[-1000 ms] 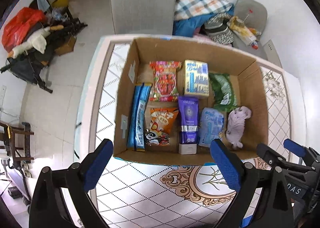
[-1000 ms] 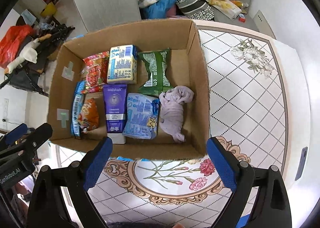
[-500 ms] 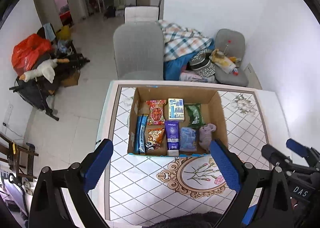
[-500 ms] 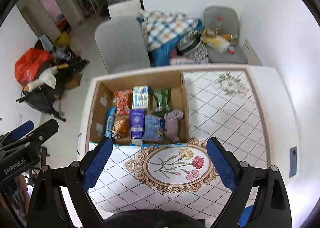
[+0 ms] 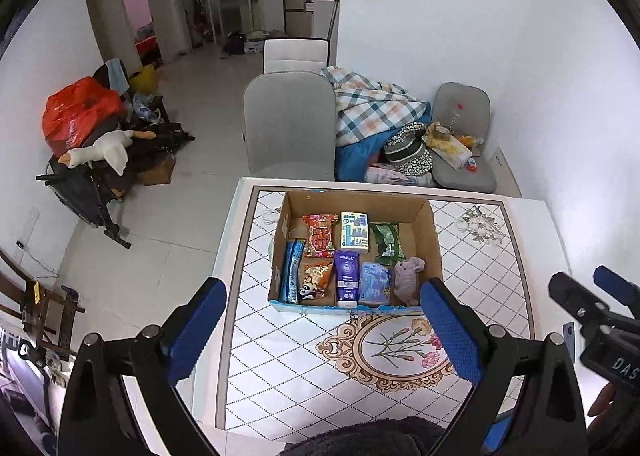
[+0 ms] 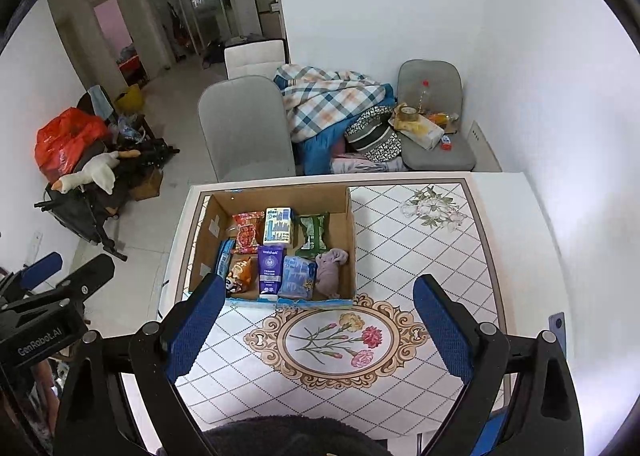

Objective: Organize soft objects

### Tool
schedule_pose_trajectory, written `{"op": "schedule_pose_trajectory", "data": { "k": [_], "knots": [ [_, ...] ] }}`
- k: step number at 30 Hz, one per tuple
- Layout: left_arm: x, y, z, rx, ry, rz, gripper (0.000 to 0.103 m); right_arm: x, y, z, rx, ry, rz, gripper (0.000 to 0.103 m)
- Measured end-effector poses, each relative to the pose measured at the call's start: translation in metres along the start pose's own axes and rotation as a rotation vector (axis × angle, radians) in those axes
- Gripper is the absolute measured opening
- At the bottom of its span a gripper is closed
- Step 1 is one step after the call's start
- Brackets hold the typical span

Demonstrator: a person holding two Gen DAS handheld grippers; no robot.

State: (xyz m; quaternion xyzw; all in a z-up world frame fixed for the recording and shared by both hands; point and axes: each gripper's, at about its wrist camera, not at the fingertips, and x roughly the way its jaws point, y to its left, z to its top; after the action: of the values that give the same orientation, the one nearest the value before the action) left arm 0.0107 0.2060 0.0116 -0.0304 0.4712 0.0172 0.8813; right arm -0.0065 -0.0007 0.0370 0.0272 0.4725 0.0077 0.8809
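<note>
Both claws wide apart, holding nothing, high above the table.

The left claw [image 5: 322, 330] and right claw [image 6: 316, 326] hang far from the box [image 5: 434, 240] at 12 o'clock; the soft toy [image 5: 406, 276] leans on its wall, so a grab could catch cardboard.

cardboard box [image 5: 433, 240]: matt brown corrugated card, raw inside walls
snack packets [image 5: 319, 237]: glossy printed plastic film, crinkled
purple tube [image 5: 347, 276]: smooth, shiny plastic
lilac cloth [image 5: 406, 278]: soft, matt, rumpled fabric at 3 o'clock in the box
table [image 5: 280, 368]: smooth, glossy printed top
left gripper [image 5: 322, 330]: matt black plastic frame
pads [image 5: 450, 334]: rough, dimpled blue rubber
chair [image 5: 290, 128]: matt grey upholstery at 12 o'clock beyond the table
blanket [image 5: 372, 108]: soft checked cloth
</note>
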Motion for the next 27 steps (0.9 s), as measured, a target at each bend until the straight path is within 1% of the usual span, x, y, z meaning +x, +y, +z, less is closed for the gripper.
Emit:
{"op": "schedule_pose_trajectory", "data": {
  "k": [5,9,16,27],
  "knots": [
    [-0.004,-0.001,-0.005,-0.004,0.005,-0.001,0.1,-0.013,0.001,0.001,-0.007,-0.024,-0.002,0.097],
    [-0.005,-0.003,-0.005,0.001,0.003,0.002,0.1,-0.016,0.002,-0.001,-0.009,-0.022,0.003,0.097],
    [-0.006,-0.007,-0.007,0.015,0.002,0.012,0.1,-0.015,0.001,-0.004,-0.006,-0.01,0.005,0.097],
    [-0.007,-0.012,-0.012,0.034,0.011,0.009,0.1,-0.012,-0.003,-0.01,-0.004,-0.011,-0.012,0.097]
  ]
}}
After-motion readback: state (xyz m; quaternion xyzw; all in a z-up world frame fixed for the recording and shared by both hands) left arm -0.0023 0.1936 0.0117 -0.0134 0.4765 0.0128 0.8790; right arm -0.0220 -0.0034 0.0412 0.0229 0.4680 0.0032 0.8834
